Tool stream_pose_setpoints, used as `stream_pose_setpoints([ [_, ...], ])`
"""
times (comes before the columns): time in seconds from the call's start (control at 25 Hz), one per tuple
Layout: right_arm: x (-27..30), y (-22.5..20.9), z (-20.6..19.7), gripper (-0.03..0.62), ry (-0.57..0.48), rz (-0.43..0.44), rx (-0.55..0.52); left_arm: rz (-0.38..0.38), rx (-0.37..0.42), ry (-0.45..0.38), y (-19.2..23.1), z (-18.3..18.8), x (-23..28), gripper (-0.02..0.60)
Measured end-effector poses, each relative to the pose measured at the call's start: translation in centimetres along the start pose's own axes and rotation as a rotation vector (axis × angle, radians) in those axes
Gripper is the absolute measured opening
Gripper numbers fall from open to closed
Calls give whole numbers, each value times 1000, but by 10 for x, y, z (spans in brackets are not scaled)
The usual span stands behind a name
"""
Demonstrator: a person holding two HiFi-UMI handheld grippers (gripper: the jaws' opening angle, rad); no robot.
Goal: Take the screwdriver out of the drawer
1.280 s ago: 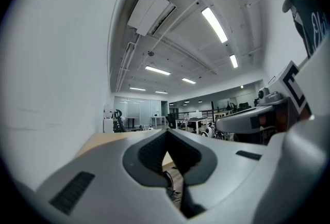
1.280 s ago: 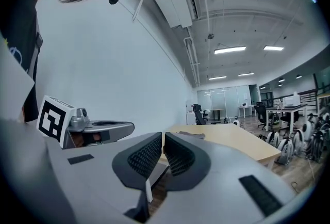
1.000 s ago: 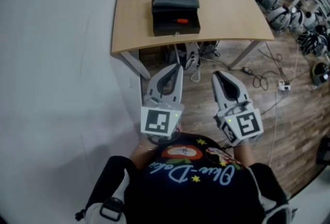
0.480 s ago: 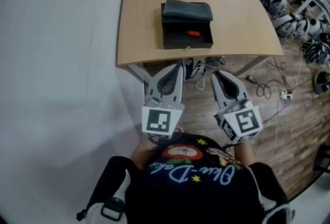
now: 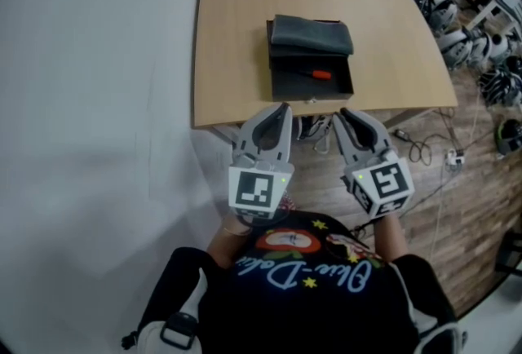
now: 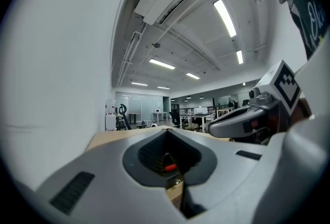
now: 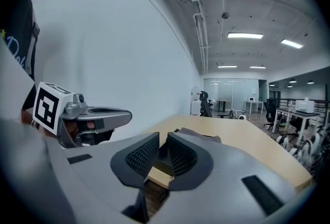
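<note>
Screwdriver (image 5: 316,74), orange-handled, seen lying in open drawer (image 5: 281,90) of black box set mid-table (image 5: 236,34). Left hand-held gripper (image 5: 283,108) held clenched, nothing clamped, tips at near table edge. Right hand-held gripper (image 5: 344,113) held just beside it, jaws slightly parted and opening, nothing between them. Both pointed toward drawer, neither touching it. Cables (image 5: 424,150) seen on wooden floor (image 5: 465,214) at right.

— What sort of place are we in?
— We'd call it an open-plan office used as a lab: strip lights (image 6: 225,17) on a bare ceiling, and beyond our counter (image 5: 236,34) rows of desks (image 7: 303,113), swivel chairs (image 7: 205,100) and glass partitions (image 6: 139,103).
— We agree. Loose cables (image 5: 421,148) trail over the wood floor (image 5: 465,185).
</note>
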State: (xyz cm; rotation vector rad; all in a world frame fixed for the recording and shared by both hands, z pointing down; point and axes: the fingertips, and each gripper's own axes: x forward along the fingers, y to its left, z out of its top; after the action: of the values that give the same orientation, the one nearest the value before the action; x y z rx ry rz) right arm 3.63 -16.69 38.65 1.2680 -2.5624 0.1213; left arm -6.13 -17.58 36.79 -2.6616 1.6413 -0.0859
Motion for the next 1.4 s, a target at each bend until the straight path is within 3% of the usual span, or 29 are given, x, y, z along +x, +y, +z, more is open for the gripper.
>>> stream_pose_setpoints([
  [0.32, 42, -24, -4, 28, 72, -38, -34, -11, -11, 25, 30, -11, 25, 0],
  [0.76, 93, -57, -20, 35, 174, 35, -78, 38, 5, 49, 56, -13, 58, 0],
  [1.04, 134, -71, -53, 46, 321, 126, -185, 72, 0, 62, 66, -19, 80, 0],
  [1.2, 154, -78, -83, 60, 463, 203, -306, 97, -11, 62, 72, -24, 91, 0],
  [1.4, 172, -84, -114, 71, 588, 283, -385, 139, -14, 72, 82, -28, 98, 0],
])
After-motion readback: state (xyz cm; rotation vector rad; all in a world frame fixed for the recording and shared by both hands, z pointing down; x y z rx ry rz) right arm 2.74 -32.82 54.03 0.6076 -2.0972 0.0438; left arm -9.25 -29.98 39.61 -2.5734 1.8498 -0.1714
